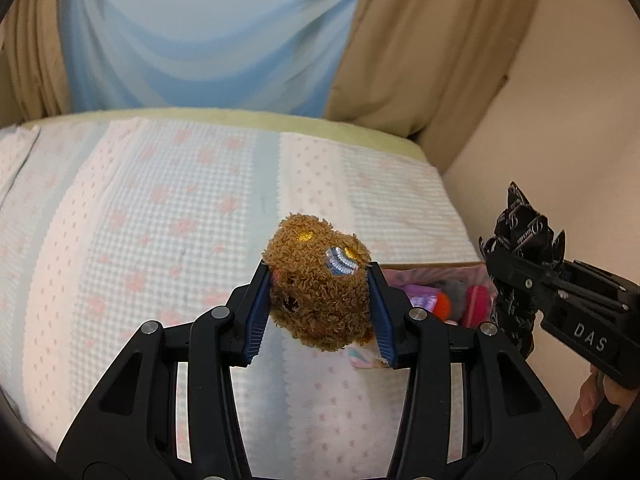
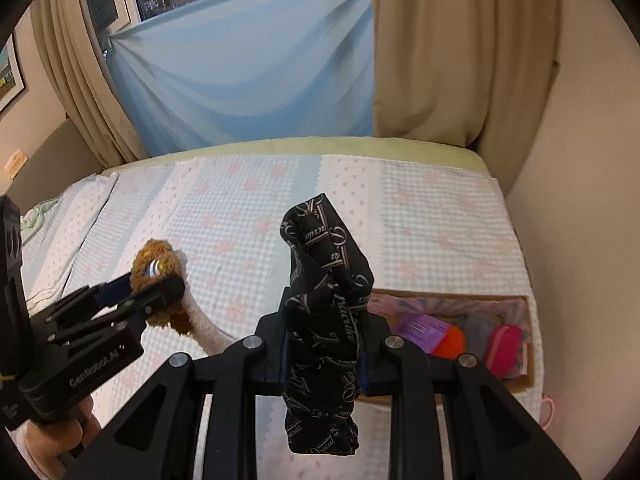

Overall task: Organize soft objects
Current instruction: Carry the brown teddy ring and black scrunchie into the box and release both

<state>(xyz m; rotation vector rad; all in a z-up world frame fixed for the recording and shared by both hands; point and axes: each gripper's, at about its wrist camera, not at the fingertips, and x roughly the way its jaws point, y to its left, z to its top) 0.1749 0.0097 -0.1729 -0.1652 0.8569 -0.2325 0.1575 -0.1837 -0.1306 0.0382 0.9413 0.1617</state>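
Nearest the lens in the left wrist view, the left gripper has its blue-padded jaws set at a middling width and pressed into both sides of a curly brown plush toy, lifted over the bed; only this view shows the toy's embroidered yellow spots and silver-blue patch face on. The right wrist view alone shows a pale stem running down from the toy's underside, and a window above the blue sheet hung at the bed's far edge. There the right gripper has its jaws drawn narrow, clamped on a bunched black cloth with pale script print that stands up above the fingers and hangs below them. Just beyond it, at the bed's right edge, sits an open cardboard box lined with pink fabric, holding a purple piece, an orange one, something grey and a pink-red roll. Beige curtains flank the sheet.
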